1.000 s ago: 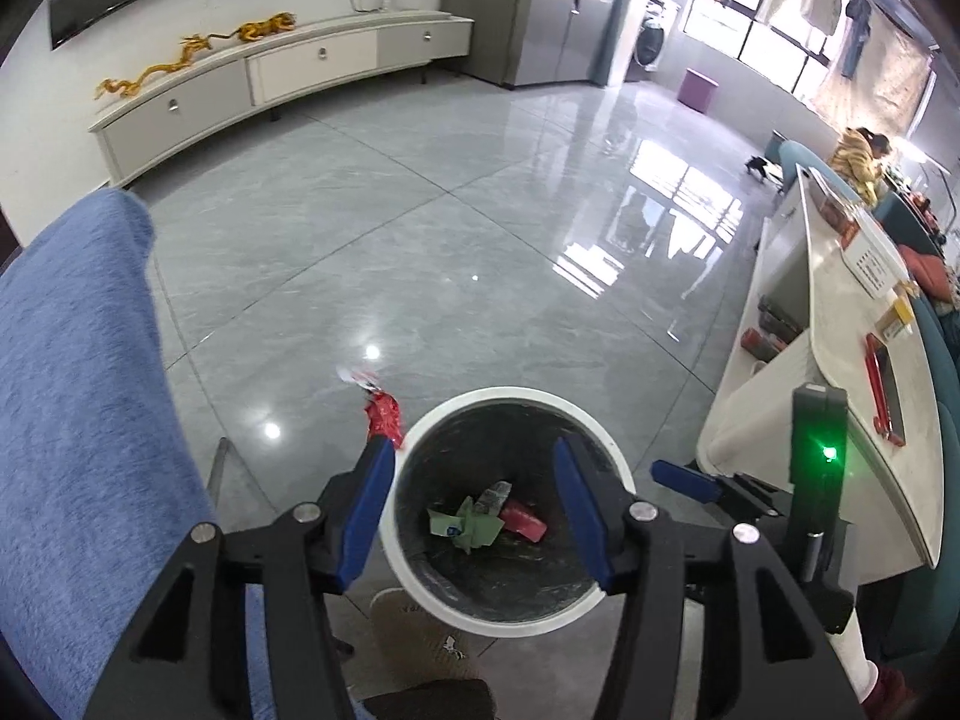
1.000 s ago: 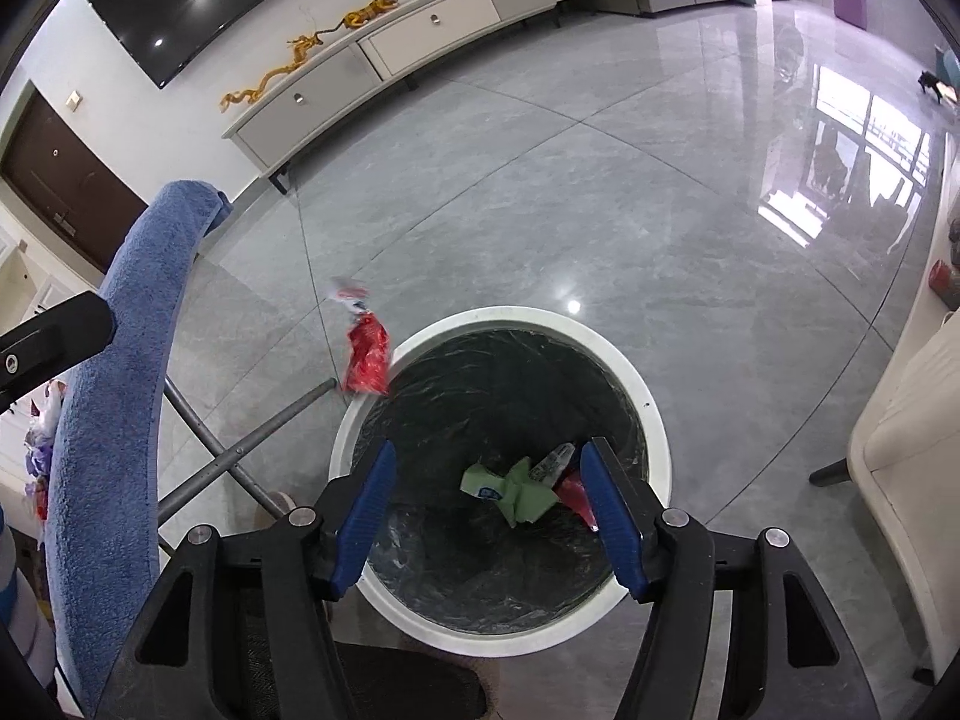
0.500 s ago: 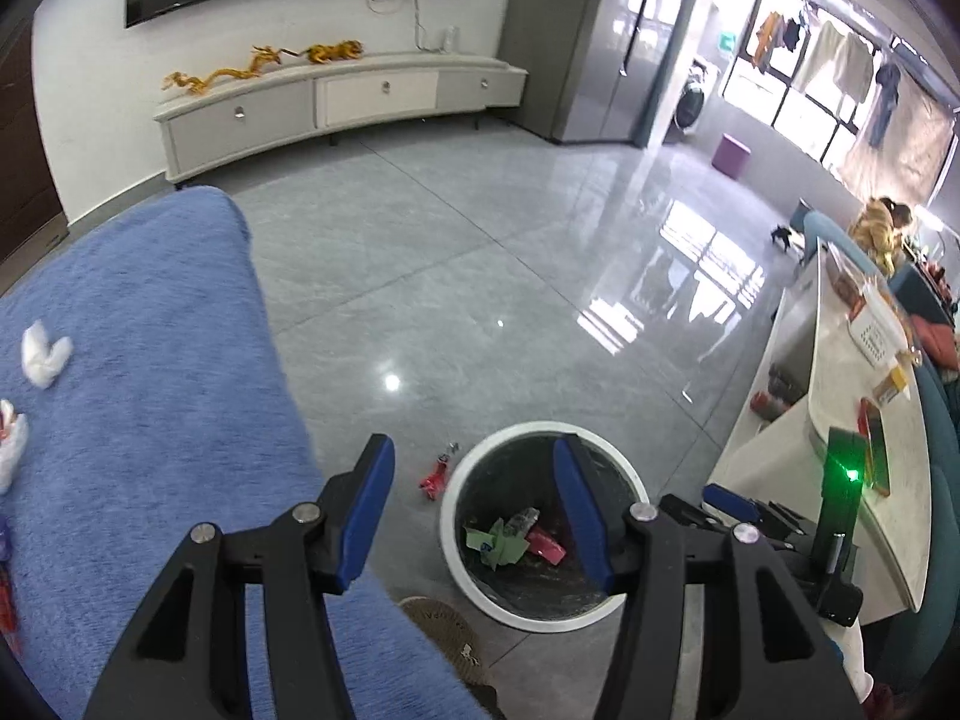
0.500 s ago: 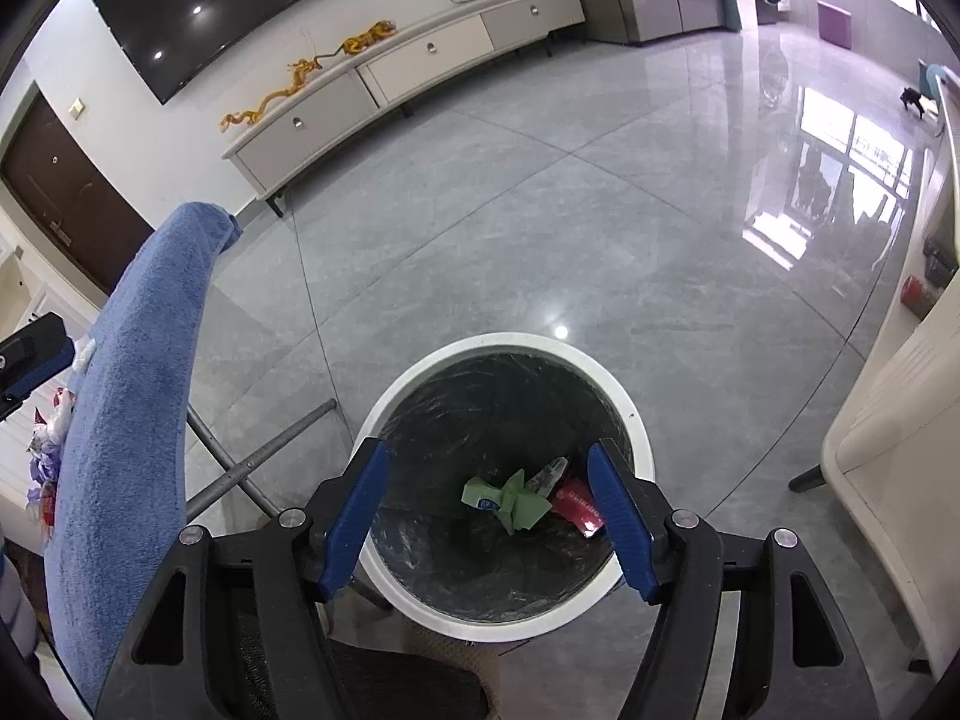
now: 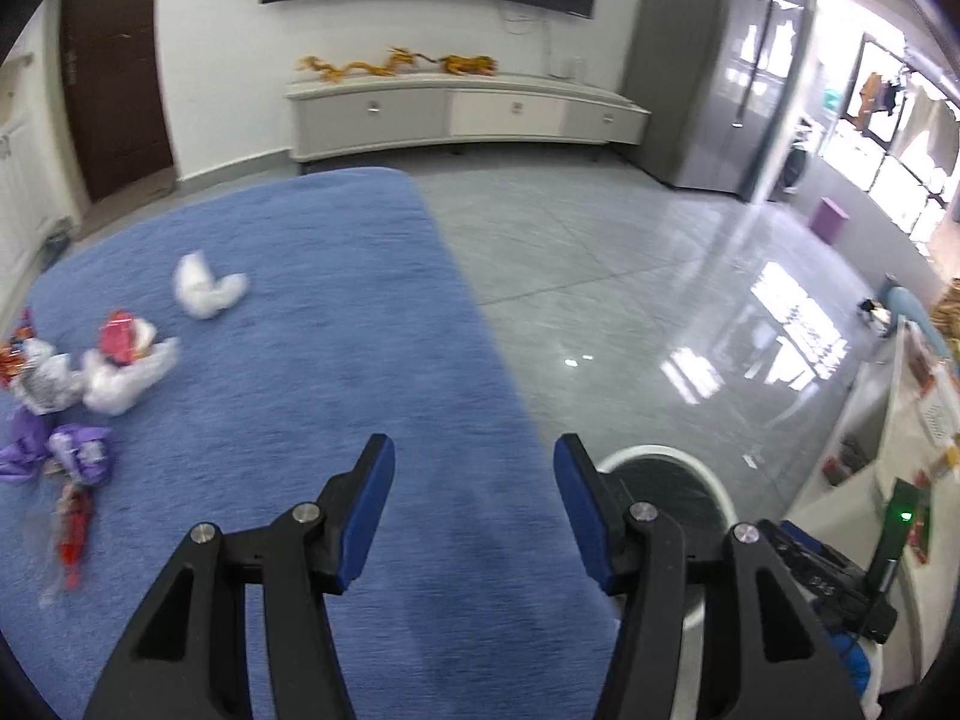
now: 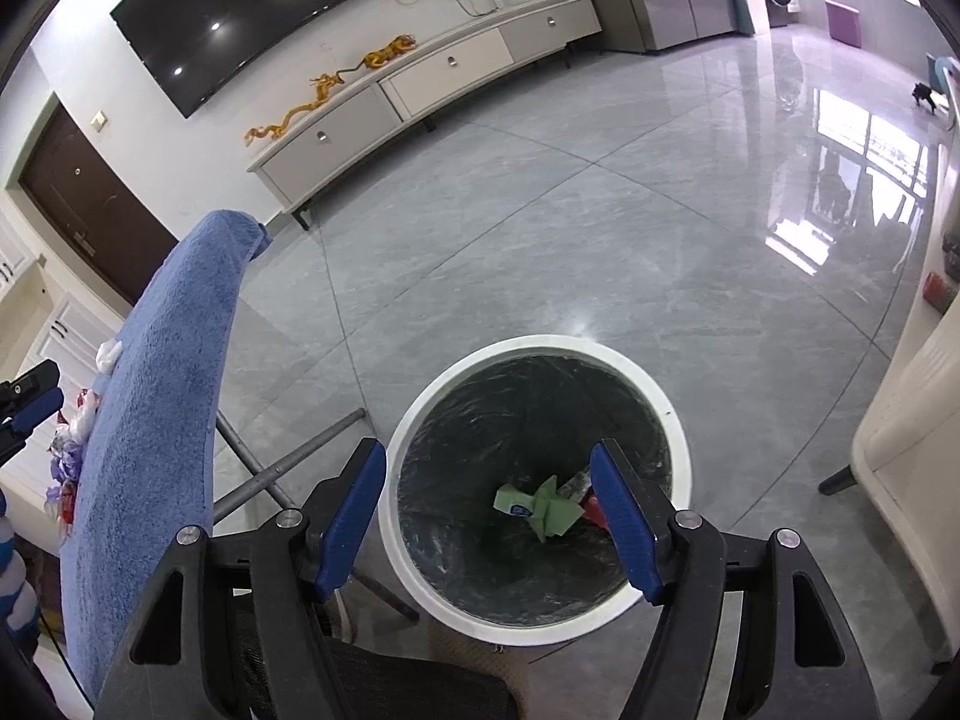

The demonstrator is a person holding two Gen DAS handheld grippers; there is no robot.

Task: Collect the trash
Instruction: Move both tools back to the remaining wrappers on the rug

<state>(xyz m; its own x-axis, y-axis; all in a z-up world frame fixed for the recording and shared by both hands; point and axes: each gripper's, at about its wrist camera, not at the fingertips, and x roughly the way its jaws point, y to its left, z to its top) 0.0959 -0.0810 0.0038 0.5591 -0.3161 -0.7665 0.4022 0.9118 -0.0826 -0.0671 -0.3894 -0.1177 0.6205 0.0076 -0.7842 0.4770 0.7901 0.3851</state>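
A white-rimmed round bin point(image 6: 669, 408) with a black liner stands on the floor; green paper point(image 6: 543, 507) and a red scrap lie inside. My right gripper point(image 6: 489, 504) is open and empty above the bin. My left gripper point(image 5: 474, 510) is open and empty over the blue-towelled table point(image 5: 336, 372), with the bin point(image 5: 714, 483) at its right. Trash lies at the table's left: a white crumpled wad point(image 5: 207, 288), a white and red wrapper pile point(image 5: 123, 360), purple wrappers point(image 5: 72, 450) and a red wrapper point(image 5: 75, 531).
The blue table's edge point(image 6: 162, 378) and its grey metal legs point(image 6: 288, 465) stand left of the bin. A cream cabinet point(image 6: 912, 420) stands to the right. A white TV console point(image 5: 462, 114) lines the far wall. A dark chair back point(image 6: 384, 684) is below the right gripper.
A red wrapper seen at the bin's rim a second ago is gone from view. My left gripper swung left from the bin to over the blue table. My right gripper stayed above the bin.
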